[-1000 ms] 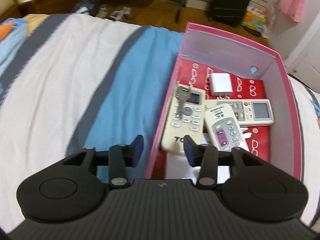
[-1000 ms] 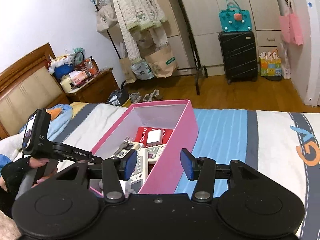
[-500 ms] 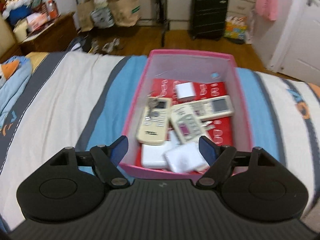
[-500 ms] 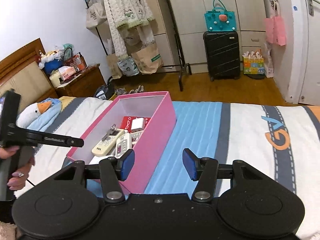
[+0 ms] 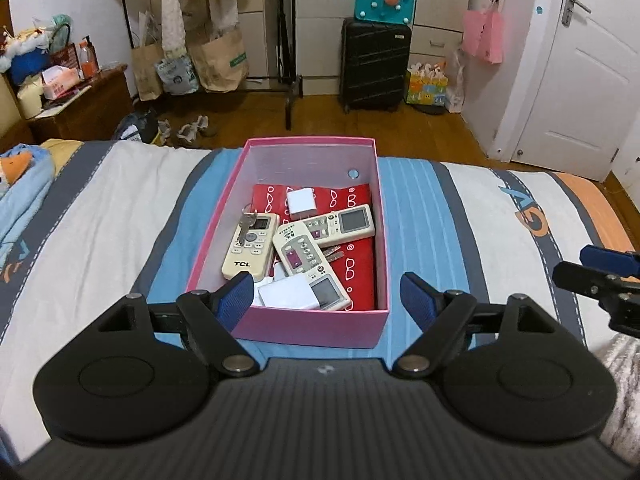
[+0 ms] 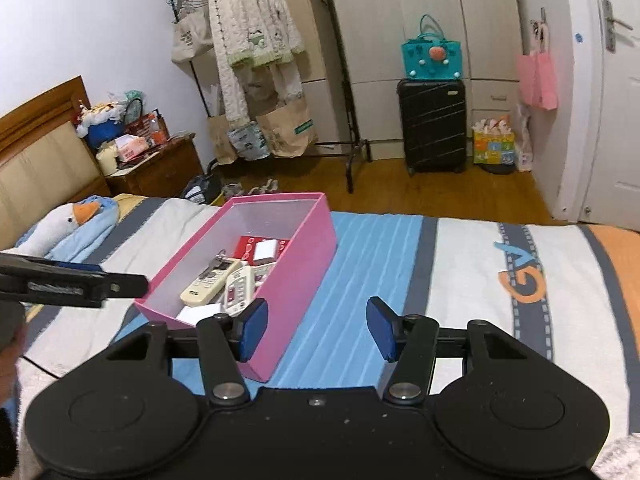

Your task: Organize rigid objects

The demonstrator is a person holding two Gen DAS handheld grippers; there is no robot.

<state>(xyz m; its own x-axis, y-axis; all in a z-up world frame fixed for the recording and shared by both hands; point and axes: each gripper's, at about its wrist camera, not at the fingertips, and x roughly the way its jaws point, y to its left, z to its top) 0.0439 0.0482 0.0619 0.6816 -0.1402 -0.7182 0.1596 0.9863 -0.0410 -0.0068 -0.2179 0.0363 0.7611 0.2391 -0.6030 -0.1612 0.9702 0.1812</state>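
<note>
Three remotes (image 5: 298, 251) lie jumbled in pink box (image 5: 312, 326).

White adapters (image 5: 286, 294) half under remote (image 5: 310, 266).

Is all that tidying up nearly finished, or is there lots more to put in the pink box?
It looks nearly done. The pink box on the bed already holds three remotes, including the TCL remote with keys lying on it, and a white charger. Nothing is in hand: the left gripper and right gripper are both open. No loose rigid items show on the bedspread, so little seems left.
</note>
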